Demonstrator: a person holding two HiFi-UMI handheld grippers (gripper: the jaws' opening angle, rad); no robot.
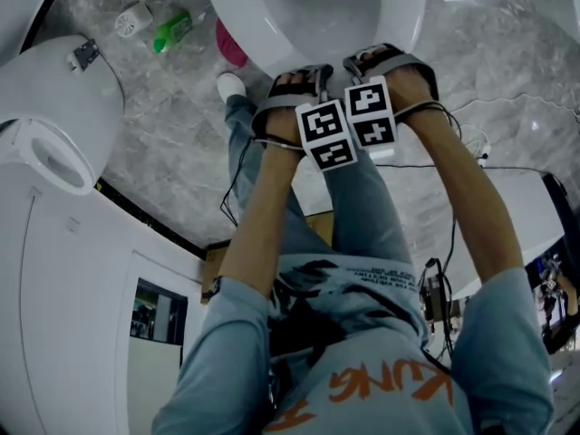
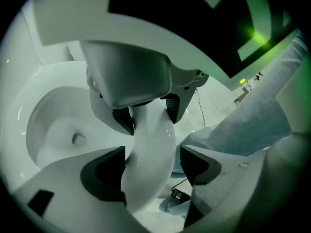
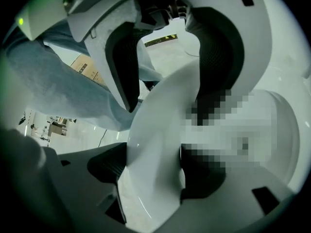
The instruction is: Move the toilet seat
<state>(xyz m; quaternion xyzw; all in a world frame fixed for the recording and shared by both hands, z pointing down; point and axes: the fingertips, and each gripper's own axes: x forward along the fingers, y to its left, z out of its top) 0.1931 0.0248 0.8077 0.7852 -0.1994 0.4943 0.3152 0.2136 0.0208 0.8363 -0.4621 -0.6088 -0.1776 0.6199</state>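
Note:
The white toilet seat rings the bowl at the top of the head view. Both grippers straddle its front edge side by side. The seat runs upright between the jaws of my left gripper, which is open. It touches the left pad, while a gap shows at the right pad. In the right gripper view the seat fills the space between the jaws of my right gripper, with both pads against it. In the head view the left gripper and right gripper are partly hidden by hands.
The bowl opens just beyond the seat. A green bottle, a small white round object and a pink thing lie on the marble floor left of the toilet. A large white fixture stands at the left. Cables trail beside my legs.

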